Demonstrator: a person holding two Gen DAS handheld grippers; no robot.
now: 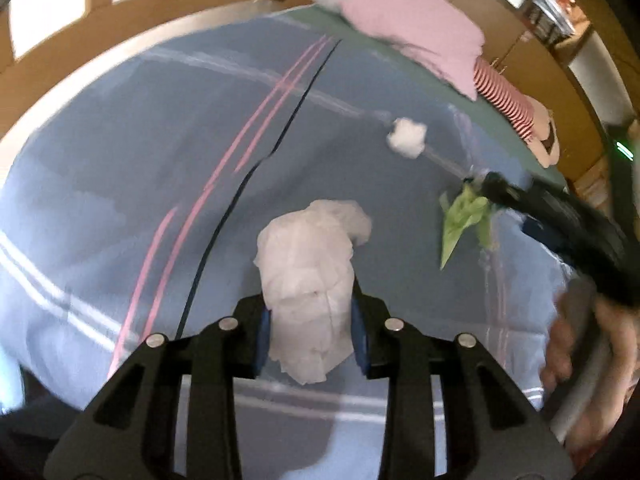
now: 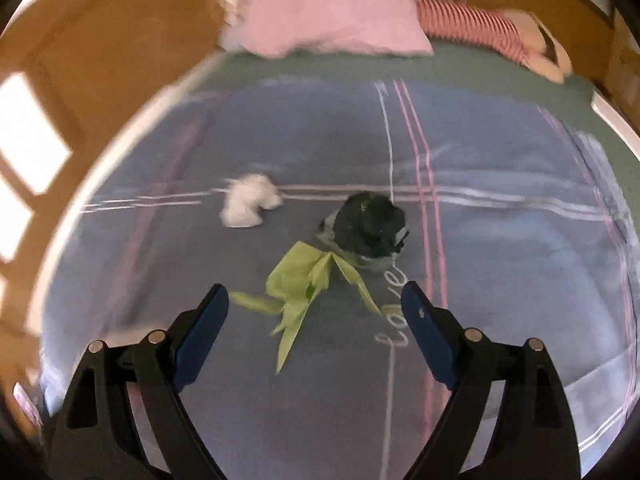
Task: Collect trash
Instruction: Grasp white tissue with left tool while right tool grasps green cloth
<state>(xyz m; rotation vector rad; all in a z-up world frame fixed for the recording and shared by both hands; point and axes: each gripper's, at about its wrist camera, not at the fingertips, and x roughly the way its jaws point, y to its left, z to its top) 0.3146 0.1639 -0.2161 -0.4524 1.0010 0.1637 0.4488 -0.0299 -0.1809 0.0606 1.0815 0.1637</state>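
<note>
My left gripper point(image 1: 312, 320) is shut on a large crumpled white tissue point(image 1: 308, 276) and holds it above the blue striped bedspread point(image 1: 120, 200). My right gripper point(image 2: 316, 308) is open and empty, just in front of a torn light-green wrapper point(image 2: 300, 284). Behind the wrapper lies a dark crumpled wad with grey plastic point(image 2: 368, 228). A small white tissue ball point(image 2: 248, 200) lies left of it. In the left wrist view the tissue ball point(image 1: 406, 136) and the green wrapper point(image 1: 464, 220) lie at the right, with my right gripper point(image 1: 476, 188) over the wrapper.
A pink pillow point(image 2: 332, 12) and a red-and-white striped soft toy point(image 2: 480, 28) lie at the bed's head on a green sheet point(image 2: 460, 68). A wooden bed frame point(image 2: 100, 40) runs along the left side. A person's hand point(image 1: 576, 344) holds the right gripper.
</note>
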